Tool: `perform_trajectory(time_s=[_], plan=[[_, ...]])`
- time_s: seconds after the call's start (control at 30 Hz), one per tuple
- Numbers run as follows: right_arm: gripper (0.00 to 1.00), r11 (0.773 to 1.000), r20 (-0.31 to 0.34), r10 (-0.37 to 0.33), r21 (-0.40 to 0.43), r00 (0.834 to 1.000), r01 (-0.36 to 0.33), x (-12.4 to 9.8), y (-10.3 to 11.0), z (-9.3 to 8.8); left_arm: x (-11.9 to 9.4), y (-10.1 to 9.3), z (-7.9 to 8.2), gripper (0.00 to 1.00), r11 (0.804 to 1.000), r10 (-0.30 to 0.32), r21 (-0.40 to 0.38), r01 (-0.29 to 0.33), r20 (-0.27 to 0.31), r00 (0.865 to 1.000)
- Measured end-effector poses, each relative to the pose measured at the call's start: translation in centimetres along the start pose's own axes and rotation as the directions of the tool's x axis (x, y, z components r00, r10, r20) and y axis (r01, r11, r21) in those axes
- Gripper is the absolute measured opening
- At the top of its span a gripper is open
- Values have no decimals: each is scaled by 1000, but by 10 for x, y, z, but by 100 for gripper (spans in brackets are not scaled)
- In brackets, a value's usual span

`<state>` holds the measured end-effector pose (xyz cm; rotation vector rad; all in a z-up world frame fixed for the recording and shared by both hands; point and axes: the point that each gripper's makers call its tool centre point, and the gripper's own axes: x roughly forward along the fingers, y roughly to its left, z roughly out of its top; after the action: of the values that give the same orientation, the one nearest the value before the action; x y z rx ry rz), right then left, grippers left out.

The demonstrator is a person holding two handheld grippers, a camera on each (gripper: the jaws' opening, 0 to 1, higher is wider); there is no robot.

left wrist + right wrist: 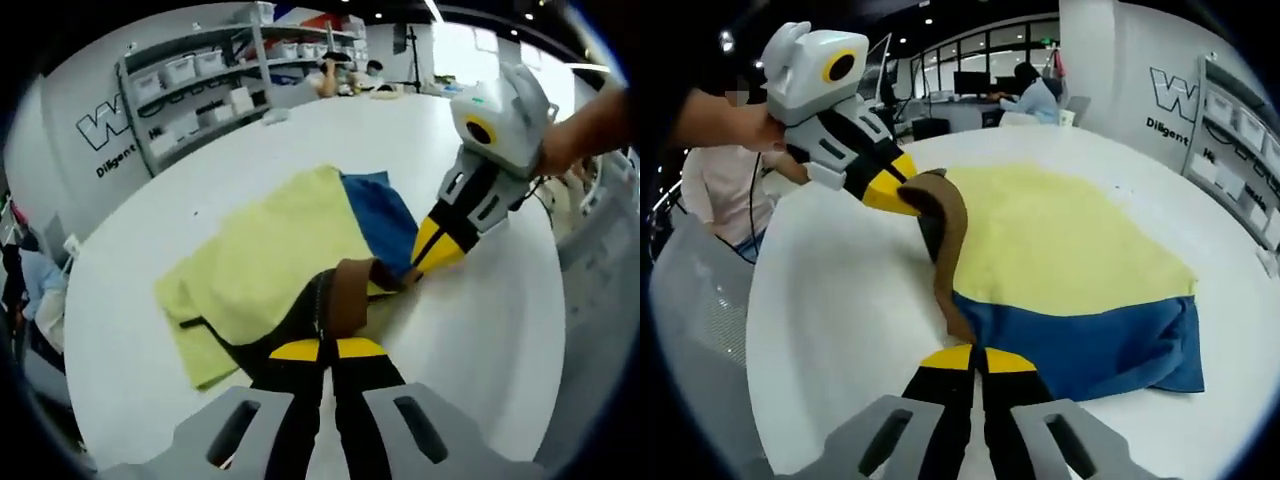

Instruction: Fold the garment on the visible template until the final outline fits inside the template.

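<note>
A yellow garment (pixel 270 250) with a blue part (pixel 380 215) and a brown band (pixel 350 295) lies on the white table (pixel 480 340). My left gripper (pixel 330 348) is shut on the band's dark near edge. The right gripper (pixel 420 262) reaches in from the right, its tips closed on the cloth where brown meets blue. In the right gripper view, my right gripper (pixel 980 358) is shut on the lower end of the brown band (pixel 950 230), beside the blue part (pixel 1090 340). The left gripper (pixel 902 195) holds the band's upper end, lifted off the yellow cloth (pixel 1060 250).
Grey shelves with white bins (pixel 200 80) stand behind the table, and people sit at its far side (pixel 345 75). A person's hand (pixel 730 125) holds the left gripper. A grey mesh chair (pixel 700 300) stands close to the table's edge. Bare white tabletop (pixel 840 300) surrounds the garment.
</note>
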<state>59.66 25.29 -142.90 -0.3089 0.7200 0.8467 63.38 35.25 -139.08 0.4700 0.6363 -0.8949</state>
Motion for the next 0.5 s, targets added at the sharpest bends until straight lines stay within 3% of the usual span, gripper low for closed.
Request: perform_trajectory(time_s=[0.5], plan=[[0,999,17,42,-16,999,-42,-36,24,-3,-24,-29,-11,5,998,-40,-56,39,-8,999]])
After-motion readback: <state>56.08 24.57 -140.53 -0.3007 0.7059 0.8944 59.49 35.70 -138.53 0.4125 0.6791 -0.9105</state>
